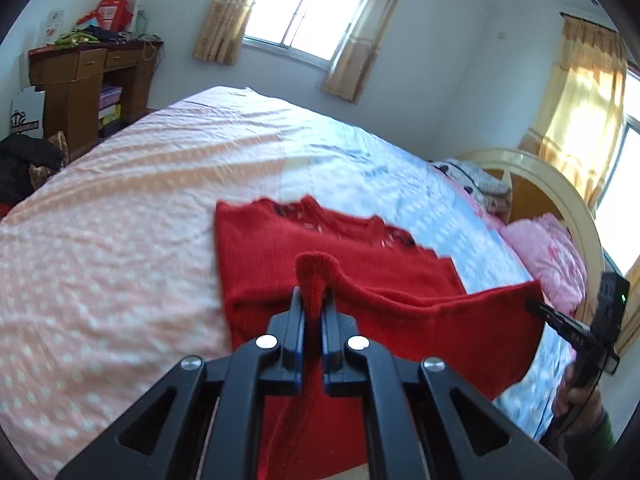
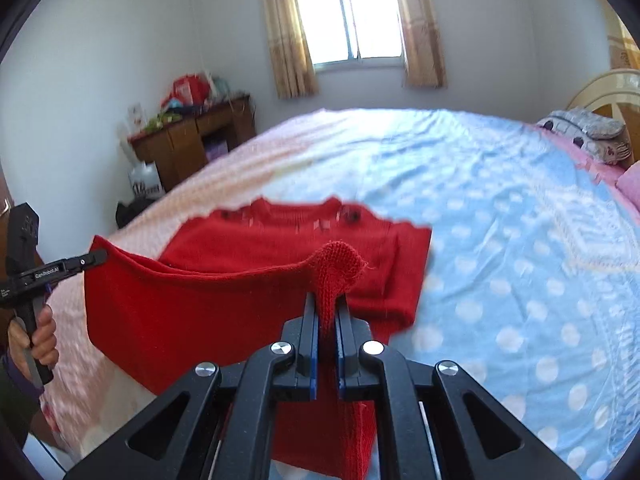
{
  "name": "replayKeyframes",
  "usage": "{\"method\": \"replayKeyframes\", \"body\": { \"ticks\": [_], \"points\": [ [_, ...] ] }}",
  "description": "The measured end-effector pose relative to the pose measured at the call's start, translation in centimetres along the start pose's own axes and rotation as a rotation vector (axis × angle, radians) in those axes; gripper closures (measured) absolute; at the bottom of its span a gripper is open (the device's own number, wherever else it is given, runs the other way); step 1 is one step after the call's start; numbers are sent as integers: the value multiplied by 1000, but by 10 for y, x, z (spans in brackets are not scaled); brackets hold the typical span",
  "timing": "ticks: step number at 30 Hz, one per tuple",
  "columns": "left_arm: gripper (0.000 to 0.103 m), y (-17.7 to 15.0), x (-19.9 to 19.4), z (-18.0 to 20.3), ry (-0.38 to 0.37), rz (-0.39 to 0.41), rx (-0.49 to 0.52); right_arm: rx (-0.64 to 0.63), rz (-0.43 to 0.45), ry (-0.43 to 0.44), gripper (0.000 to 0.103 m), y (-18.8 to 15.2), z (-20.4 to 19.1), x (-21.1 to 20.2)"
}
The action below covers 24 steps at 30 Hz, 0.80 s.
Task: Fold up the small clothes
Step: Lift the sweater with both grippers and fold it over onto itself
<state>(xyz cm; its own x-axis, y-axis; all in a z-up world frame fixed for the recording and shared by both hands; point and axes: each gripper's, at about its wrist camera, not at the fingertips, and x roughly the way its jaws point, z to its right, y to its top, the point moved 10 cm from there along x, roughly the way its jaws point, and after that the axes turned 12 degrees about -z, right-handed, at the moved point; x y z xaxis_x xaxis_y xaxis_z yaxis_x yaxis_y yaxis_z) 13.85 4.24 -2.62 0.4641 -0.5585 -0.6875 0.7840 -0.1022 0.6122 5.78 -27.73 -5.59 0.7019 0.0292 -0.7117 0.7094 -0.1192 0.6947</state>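
Observation:
A red knitted sweater (image 1: 280,248) lies on the bed, its neckline with dark buttons at the far side. My left gripper (image 1: 313,294) is shut on one near corner of the sweater's hem, and a tuft of knit sticks up between its fingers. My right gripper (image 2: 328,300) is shut on the other near corner of the red sweater (image 2: 248,248). The hem hangs stretched between the two grippers, lifted off the bed. The right gripper (image 1: 534,304) shows at the right edge of the left wrist view, and the left gripper (image 2: 100,257) at the left edge of the right wrist view.
The bed (image 1: 120,208) has a pink and blue dotted cover. Pillows (image 1: 548,256) and a curved headboard (image 1: 560,192) are at the right. A wooden desk (image 1: 84,76) with clutter stands by the far wall, beside dark bags (image 1: 24,164). A person's hand (image 2: 40,340) grips the left handle.

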Motion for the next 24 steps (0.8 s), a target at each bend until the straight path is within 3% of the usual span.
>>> {"method": "replayKeyframes", "body": {
  "ticks": [11, 24],
  "points": [
    [97, 59, 39, -17, 87, 1, -71, -5, 43, -64, 97, 67, 15, 26],
    [97, 125, 83, -34, 157, 14, -121, 10, 40, -163, 98, 142, 43, 93]
  ]
}}
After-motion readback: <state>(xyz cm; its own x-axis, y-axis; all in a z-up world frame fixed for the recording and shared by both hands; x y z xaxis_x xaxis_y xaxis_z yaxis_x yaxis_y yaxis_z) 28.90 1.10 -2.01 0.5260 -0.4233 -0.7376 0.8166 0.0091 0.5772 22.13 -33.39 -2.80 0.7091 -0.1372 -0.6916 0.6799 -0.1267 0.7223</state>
